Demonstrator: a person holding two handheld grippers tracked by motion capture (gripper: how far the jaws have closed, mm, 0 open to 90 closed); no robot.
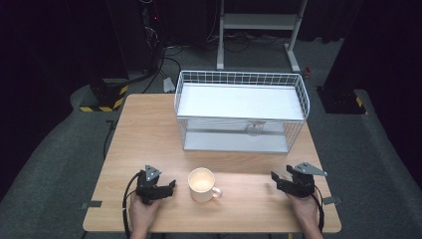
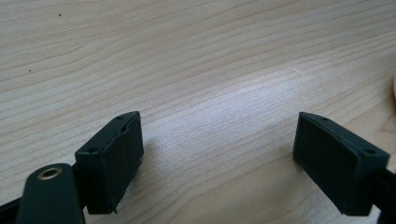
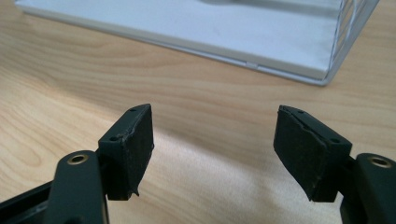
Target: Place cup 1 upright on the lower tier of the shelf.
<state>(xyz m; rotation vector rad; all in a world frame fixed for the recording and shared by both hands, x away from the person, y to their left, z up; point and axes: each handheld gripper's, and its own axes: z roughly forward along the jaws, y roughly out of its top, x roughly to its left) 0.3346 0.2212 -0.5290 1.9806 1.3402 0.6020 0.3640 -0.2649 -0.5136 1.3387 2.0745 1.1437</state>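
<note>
table point(image 1: 149, 129): pale wood grain, smooth, faint sheen | mug point(image 1: 201, 184): cream, glossy, ceramic-looking | basket point(image 1: 298, 87): white coated wire | shelf point(image 3: 196, 32): white, matt | gripper pads point(image 3: 135, 154): black, matt, rubbery, worn edges

Mug point(image 2: 394, 88) cut off (perhaps its rim) at frame edge.

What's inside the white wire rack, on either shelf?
The white wire rack has a bare white upper shelf. On the lower shelf, one small clear glass-like item shows through the front wires. The upper shelf covers the back of the lower shelf, so anything there stays hidden.
</note>
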